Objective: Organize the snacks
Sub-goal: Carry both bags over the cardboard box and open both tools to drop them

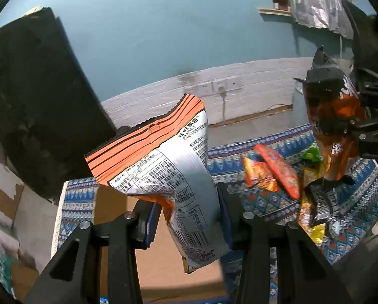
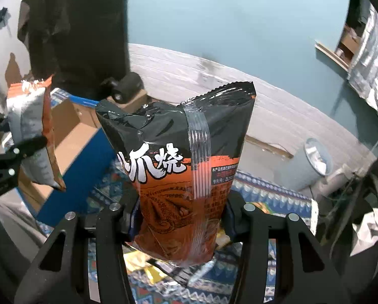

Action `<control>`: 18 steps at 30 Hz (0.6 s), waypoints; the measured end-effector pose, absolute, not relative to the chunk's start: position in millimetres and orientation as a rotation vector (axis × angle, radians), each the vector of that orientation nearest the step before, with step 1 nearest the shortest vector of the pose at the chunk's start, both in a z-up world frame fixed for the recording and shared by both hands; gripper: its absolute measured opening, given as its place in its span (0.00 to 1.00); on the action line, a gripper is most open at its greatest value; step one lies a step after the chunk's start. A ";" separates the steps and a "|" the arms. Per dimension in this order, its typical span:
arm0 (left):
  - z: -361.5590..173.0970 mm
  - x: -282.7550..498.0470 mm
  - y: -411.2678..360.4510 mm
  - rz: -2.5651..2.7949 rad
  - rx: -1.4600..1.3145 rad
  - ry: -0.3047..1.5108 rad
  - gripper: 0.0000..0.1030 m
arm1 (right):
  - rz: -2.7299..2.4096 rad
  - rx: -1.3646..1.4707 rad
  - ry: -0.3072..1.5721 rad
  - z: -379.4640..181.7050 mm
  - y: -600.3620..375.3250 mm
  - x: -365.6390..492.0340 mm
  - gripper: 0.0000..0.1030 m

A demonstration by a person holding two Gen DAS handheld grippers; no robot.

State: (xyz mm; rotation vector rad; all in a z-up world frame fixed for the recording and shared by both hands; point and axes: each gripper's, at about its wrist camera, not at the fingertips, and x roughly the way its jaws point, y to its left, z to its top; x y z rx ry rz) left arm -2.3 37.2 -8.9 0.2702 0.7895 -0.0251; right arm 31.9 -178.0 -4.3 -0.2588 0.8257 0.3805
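Observation:
My left gripper [image 1: 189, 215] is shut on a silver and orange snack bag [image 1: 168, 167], held upright above an open cardboard box [image 1: 161, 266]. The same bag shows at the left of the right wrist view [image 2: 29, 136]. My right gripper [image 2: 181, 217] is shut on a black and orange snack bag [image 2: 184, 167], held upright above the patterned cloth. That bag and the right gripper show at the right edge of the left wrist view [image 1: 333, 116]. Several small snack packets [image 1: 277, 172] lie loose on the cloth.
A blue patterned cloth [image 1: 254, 149] covers the table. The box with its blue side [image 2: 80, 167] stands at the left. A dark panel [image 1: 32, 101] rises behind it. A grey bin [image 2: 313, 164] stands on the floor by the white wall base.

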 end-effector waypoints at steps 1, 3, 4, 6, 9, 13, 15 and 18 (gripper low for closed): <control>-9.5 -2.8 41.7 -0.014 0.268 0.788 0.41 | 0.393 -0.262 0.822 -2.3 -170.0 32.6 0.48; -10.8 -3.1 49.8 0.007 0.265 0.788 0.41 | 0.410 -0.268 0.816 0.8 -157.8 33.6 0.48; -11.7 -3.1 56.1 0.019 0.260 0.789 0.41 | 0.419 -0.272 0.813 2.2 -152.4 34.0 0.48; -12.7 -4.1 66.4 0.027 0.247 0.794 0.41 | 0.441 -0.280 0.808 5.0 -137.6 35.2 0.48; -15.2 -6.1 80.9 0.051 0.233 0.802 0.41 | 0.472 -0.293 0.804 7.3 -116.5 35.5 0.48; -16.9 -10.2 102.3 0.081 0.217 0.809 0.41 | 0.511 -0.307 0.806 7.6 -92.4 41.2 0.48; -18.9 -10.2 114.3 0.094 0.205 0.816 0.41 | 0.530 -0.317 0.809 6.9 -78.1 43.3 0.48; -21.9 -11.0 129.6 0.110 0.185 0.829 0.41 | 0.558 -0.324 0.820 4.0 -59.7 46.8 0.48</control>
